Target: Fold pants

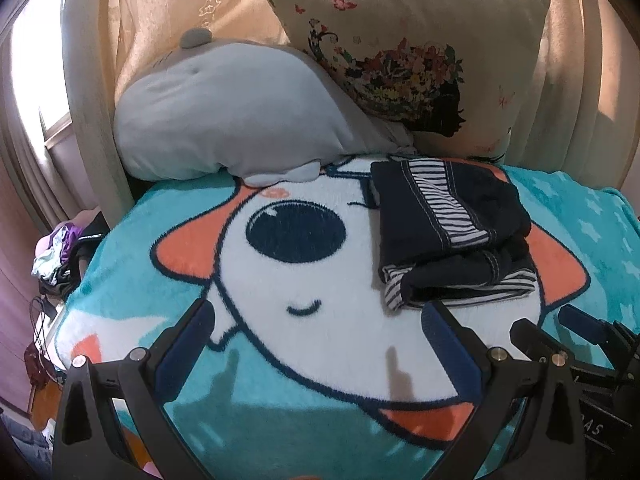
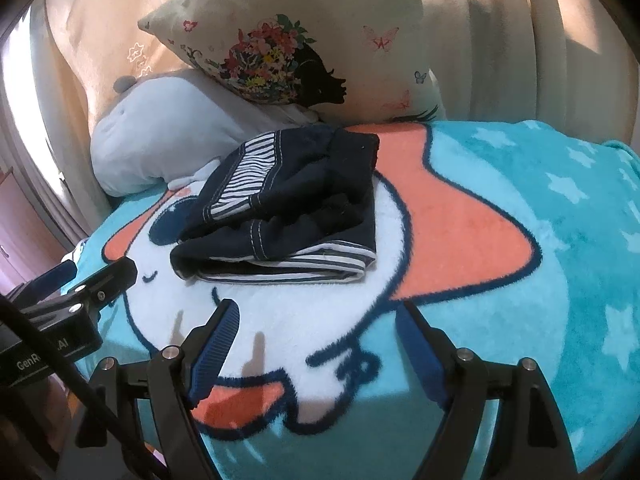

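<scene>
Surface: a bed covered by a teal fleece blanket (image 1: 132, 264) (image 2: 560, 240) with white stars and a large white cartoon dog with orange ears.
Pants: dark navy pants (image 1: 452, 236) (image 2: 288, 208) with striped trim lie folded in a compact bundle on the dog's face, toward the right in the left wrist view.
Grey cushion: a pale grey plush pillow (image 1: 232, 120) (image 2: 160, 136) lies at the far edge of the blanket.
Floral pillow: a cream pillow (image 1: 412, 44) (image 2: 304, 32) printed with flowers and a black profile leans partly on the grey one.
</scene>
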`<state>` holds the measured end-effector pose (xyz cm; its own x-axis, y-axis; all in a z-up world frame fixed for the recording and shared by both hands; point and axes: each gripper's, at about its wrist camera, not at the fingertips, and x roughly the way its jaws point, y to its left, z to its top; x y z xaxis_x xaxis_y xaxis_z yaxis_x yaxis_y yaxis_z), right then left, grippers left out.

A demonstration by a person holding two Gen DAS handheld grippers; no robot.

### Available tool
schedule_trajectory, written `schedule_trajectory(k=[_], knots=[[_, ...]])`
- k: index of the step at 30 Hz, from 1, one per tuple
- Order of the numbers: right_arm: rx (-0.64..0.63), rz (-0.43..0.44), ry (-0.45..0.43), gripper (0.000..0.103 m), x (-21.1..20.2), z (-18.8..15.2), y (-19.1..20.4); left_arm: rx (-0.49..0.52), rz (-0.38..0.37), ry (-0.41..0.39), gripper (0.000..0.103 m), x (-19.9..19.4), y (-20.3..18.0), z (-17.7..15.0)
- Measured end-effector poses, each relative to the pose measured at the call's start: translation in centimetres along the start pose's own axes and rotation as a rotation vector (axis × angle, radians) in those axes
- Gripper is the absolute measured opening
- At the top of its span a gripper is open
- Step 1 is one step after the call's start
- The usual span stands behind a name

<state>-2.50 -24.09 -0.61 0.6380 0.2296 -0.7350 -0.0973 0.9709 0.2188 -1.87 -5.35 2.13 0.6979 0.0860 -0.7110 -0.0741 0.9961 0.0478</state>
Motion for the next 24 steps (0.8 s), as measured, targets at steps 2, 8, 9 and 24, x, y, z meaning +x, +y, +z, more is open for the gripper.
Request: schedule_trajectory(k=[2, 8, 9, 24], knots=[[0.002, -0.005, 0.008, 0.086, 0.1, 0.0, -0.1, -0.004, -0.005, 0.007, 0.103, 0.1, 0.1, -0.1], [-0.004, -0.014, 0.026, 0.086, 0.3, -0.2, 0.1, -0.002, -0.009, 0.022, 0.103, 0.2, 0.2, -0.4], [-0.007, -0.016, 0.027, 0.086, 0.3, -0.3, 0.2, -0.002, -0.008, 0.024, 0.103, 0.2, 0.3, -0.5], [-0.058, -0.04, 0.057, 0.087, 1.0, -0.7, 1.5, -0.029, -0.006, 0.062, 0.103, 0.9, 0.9, -0.8]])
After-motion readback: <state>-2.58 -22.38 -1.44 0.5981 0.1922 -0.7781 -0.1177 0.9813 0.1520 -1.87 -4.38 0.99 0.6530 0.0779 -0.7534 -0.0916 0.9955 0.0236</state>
